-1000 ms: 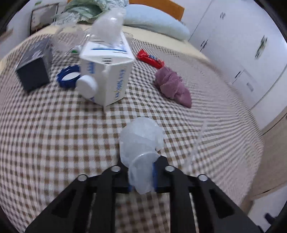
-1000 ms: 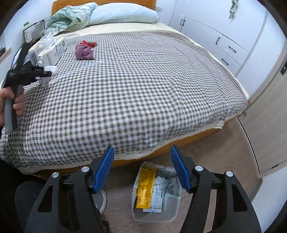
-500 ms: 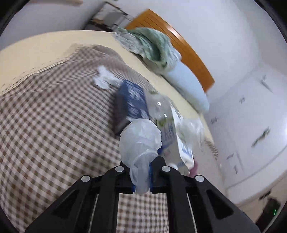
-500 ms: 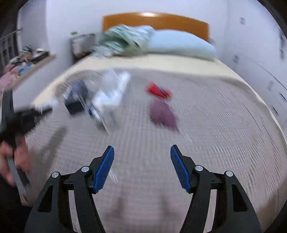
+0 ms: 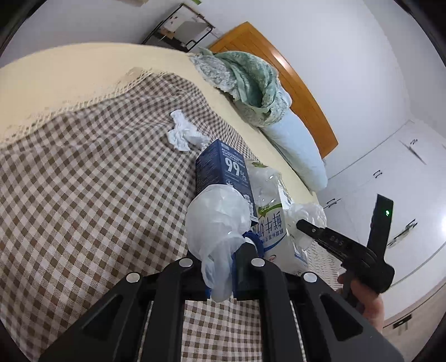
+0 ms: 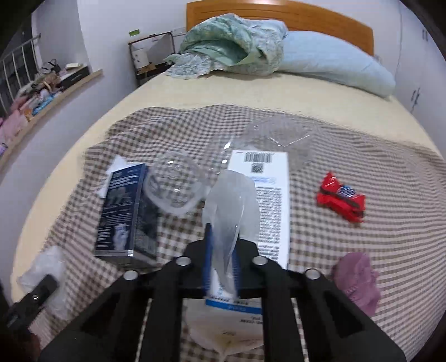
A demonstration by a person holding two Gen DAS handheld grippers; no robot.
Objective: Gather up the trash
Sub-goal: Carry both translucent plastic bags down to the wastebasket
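My left gripper (image 5: pixel 223 267) is shut on a crumpled clear plastic glove (image 5: pixel 217 225), held above the checked bedspread. My right gripper (image 6: pixel 221 261) is shut on a clear plastic piece (image 6: pixel 231 200) that lies over the white milk carton (image 6: pixel 271 189). It also shows in the left wrist view (image 5: pixel 303 225), beside the carton (image 5: pixel 271 231). A dark blue box (image 6: pixel 122 211), a clear cup (image 6: pixel 174 185), a clear plastic tray (image 6: pixel 281 133), a red wrapper (image 6: pixel 341 200) and a purple crumpled wad (image 6: pixel 359 281) lie on the bed. A white crumpled tissue (image 5: pixel 182 133) lies behind the blue box (image 5: pixel 220 170).
A green blanket (image 6: pixel 231 41) and a blue pillow (image 6: pixel 331 64) lie at the wooden headboard (image 6: pixel 278 11). A shelf (image 6: pixel 41 92) with clutter runs along the left wall. White wardrobes (image 5: pixel 390 195) stand to the right of the bed.
My right gripper swung from the floor bin up over the bed and shut on the clear plastic piece. My left gripper turned toward the headboard, still holding the glove.
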